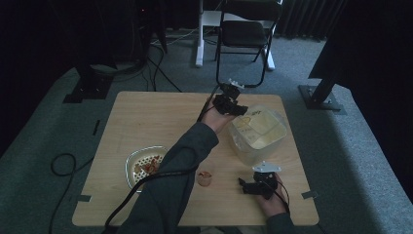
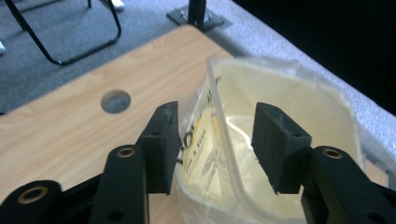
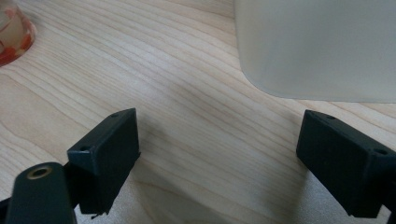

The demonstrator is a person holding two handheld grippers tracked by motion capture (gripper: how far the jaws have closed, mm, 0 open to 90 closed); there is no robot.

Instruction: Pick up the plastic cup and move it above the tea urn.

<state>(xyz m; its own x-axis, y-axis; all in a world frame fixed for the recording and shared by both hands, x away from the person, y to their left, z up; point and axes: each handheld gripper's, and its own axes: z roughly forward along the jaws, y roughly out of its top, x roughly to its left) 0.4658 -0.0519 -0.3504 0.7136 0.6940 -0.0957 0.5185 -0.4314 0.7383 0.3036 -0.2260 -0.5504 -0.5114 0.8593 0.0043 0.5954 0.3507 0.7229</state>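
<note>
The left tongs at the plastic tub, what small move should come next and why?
Probably close the left tongs: their jaws are open and straddle the rim of the plastic tub, one outside by the label, one inside, so a squeeze would likely pinch the wall.

Tabletop (image 3: 196, 93): pale wood, smooth, matt, fine visible grain. Container (image 2: 299, 93): translucent plastic, slightly glossy, with crinkled clear film and a printed paper label (image 2: 203, 158). Left tool (image 2: 215, 144) pads (image 2: 278, 140): black, matt, faintly scuffed. Floor (image 1: 350, 161): grey carpet.
</note>
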